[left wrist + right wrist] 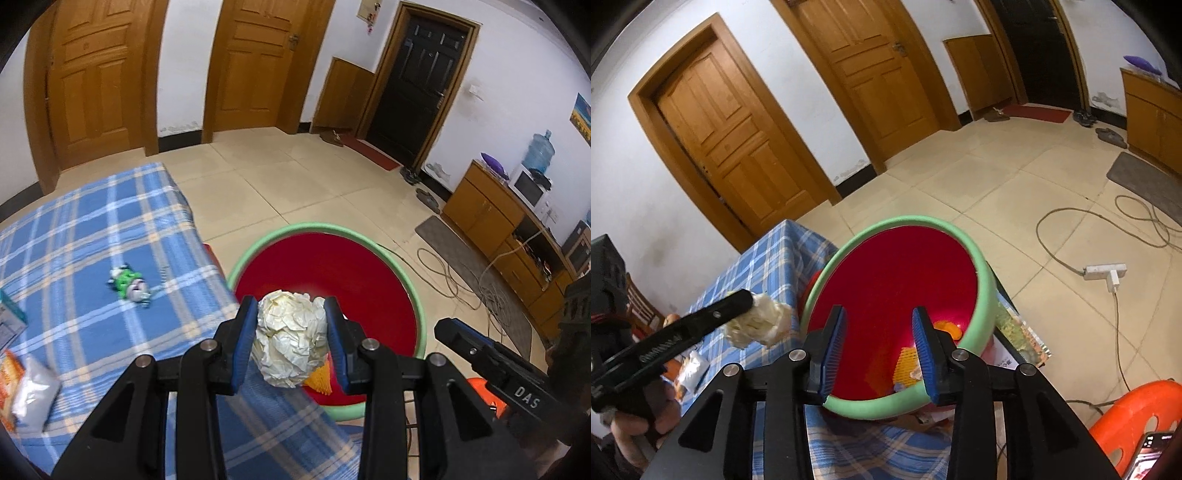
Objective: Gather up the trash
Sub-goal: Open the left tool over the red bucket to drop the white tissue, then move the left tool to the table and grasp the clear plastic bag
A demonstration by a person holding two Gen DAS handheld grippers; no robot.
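- Step in hand: carrying crumpled paper ball to red basin w/ green rim, beside bench under blue plaid cloth.
- Left gripper: fingers partly open, clamped on paper ball; ball over basin's near edge.
- Right gripper: fingers apart, nothing between, above basin.
- Orange trash and yellow mesh piece already in basin.
- Next, likely: shift ball further over basin middle, spread fingers, drop clear of rim.
- Green wrapper on bench, well apart from basin, prob. next pick.
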